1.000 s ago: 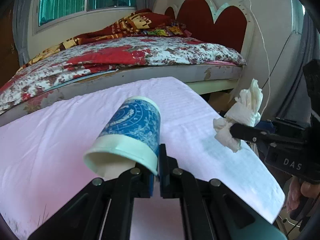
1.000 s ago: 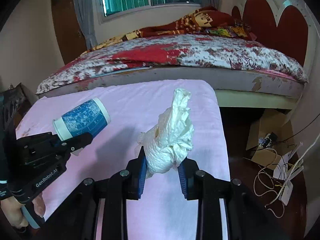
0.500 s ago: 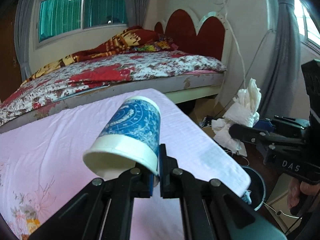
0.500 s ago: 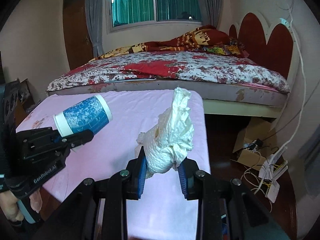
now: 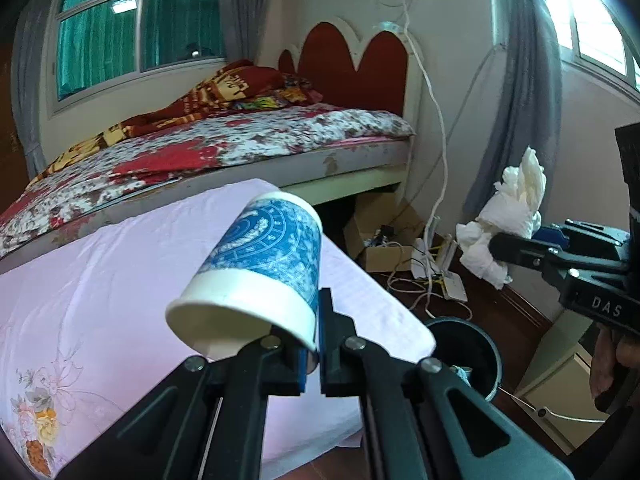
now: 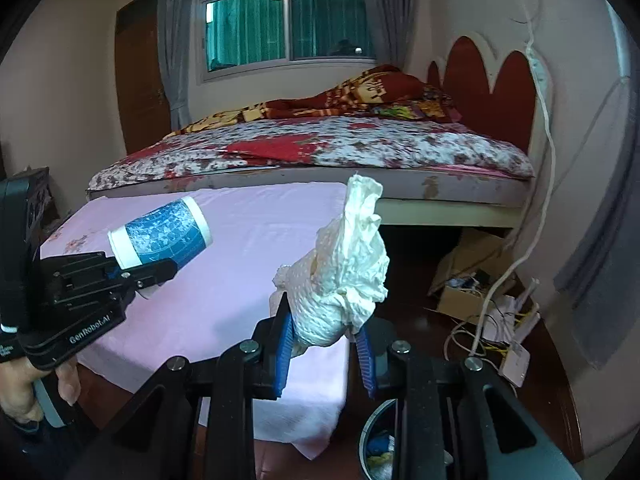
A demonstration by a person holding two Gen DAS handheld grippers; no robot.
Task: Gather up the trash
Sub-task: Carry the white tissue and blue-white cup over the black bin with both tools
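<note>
My left gripper is shut on the rim of a blue-and-white paper cup, held tilted above the pink-covered table. The cup also shows in the right wrist view. My right gripper is shut on a crumpled white tissue wad, which also shows in the left wrist view. A dark round trash bin stands on the floor just beyond the table's near right corner; its rim shows below my right gripper, with some scraps inside.
A bed with a floral cover and red headboard stands behind the table. Cardboard boxes, cables and a white power strip lie on the floor by the wall. A grey curtain hangs at right.
Both grippers have swung right and back off the table, holding their loads. The floor, the cables and the trash bin have come into view below them.
</note>
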